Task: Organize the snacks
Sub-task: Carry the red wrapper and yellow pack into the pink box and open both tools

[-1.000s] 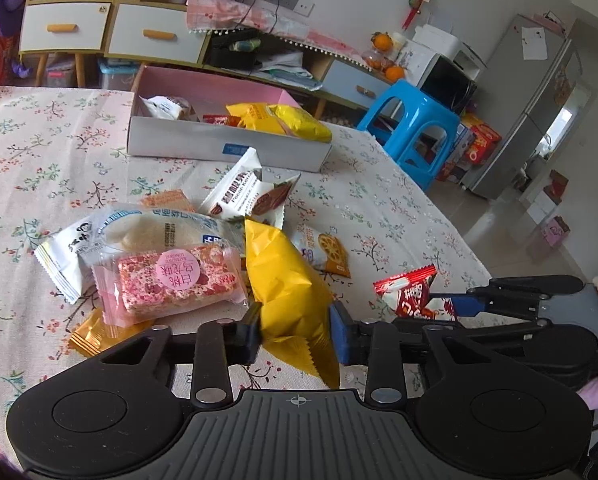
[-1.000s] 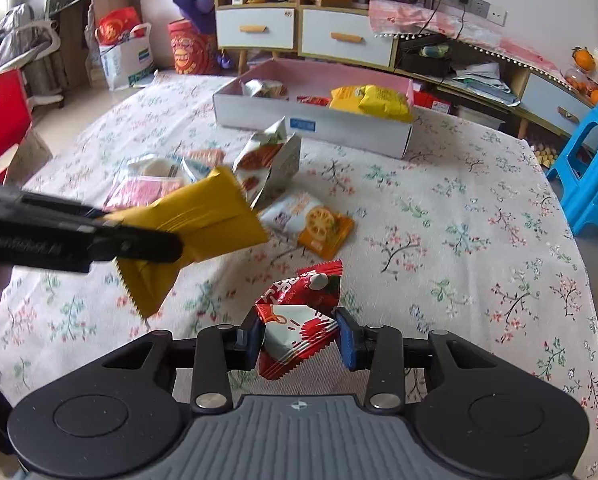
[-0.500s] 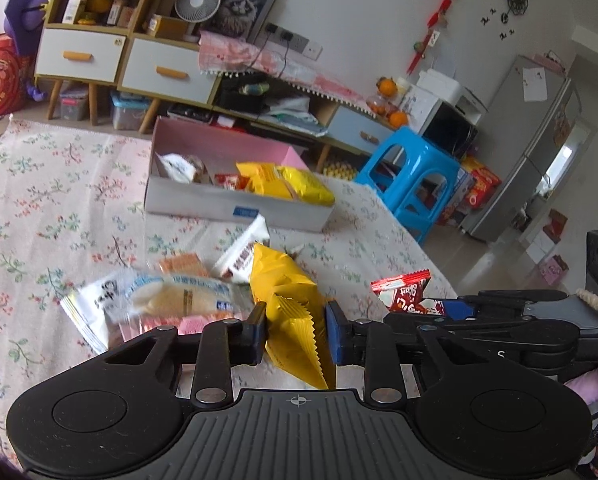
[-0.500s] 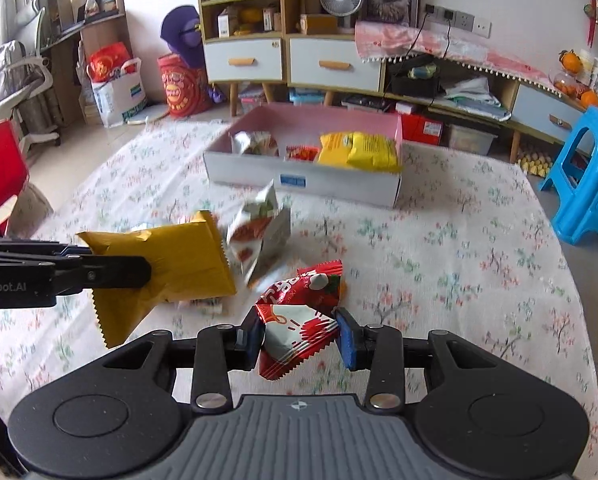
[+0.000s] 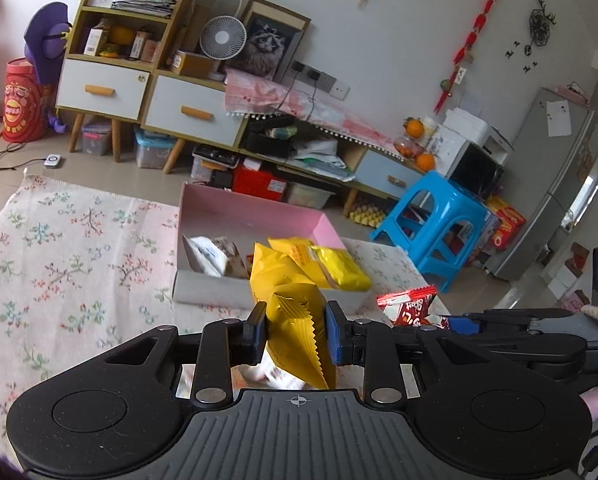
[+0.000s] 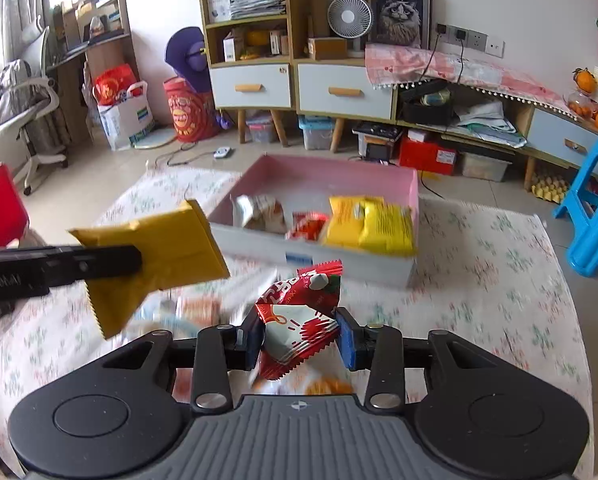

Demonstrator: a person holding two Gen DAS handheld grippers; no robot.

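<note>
Three yellow packets (image 6: 369, 224), two red packets (image 6: 299, 312), one box (image 6: 339, 184).

setting: a lived-in home, living room. evidence: wooden cabinet (image 6: 295, 44) with white drawers, desk fan (image 6: 349, 16), framed cat picture (image 6: 399, 12), red hanging decorations (image 5: 479, 28) on the wall, fridge (image 5: 555, 184), blue plastic stool (image 5: 439, 220), oranges (image 5: 414, 128) on a low shelf, floral tablecloth (image 5: 59, 264).

A box (image 6: 315, 254) is set on the table (image 6: 491, 280) near its far edge. In the box, a packet (image 6: 259, 212) lies at the left, a pouch (image 6: 309, 226) in the middle and two bags (image 6: 369, 222) at the right. Behind the table, cabinets (image 6: 299, 84) are ranged along the wall; a stool (image 6: 591, 208) stands off the far right corner.
</note>
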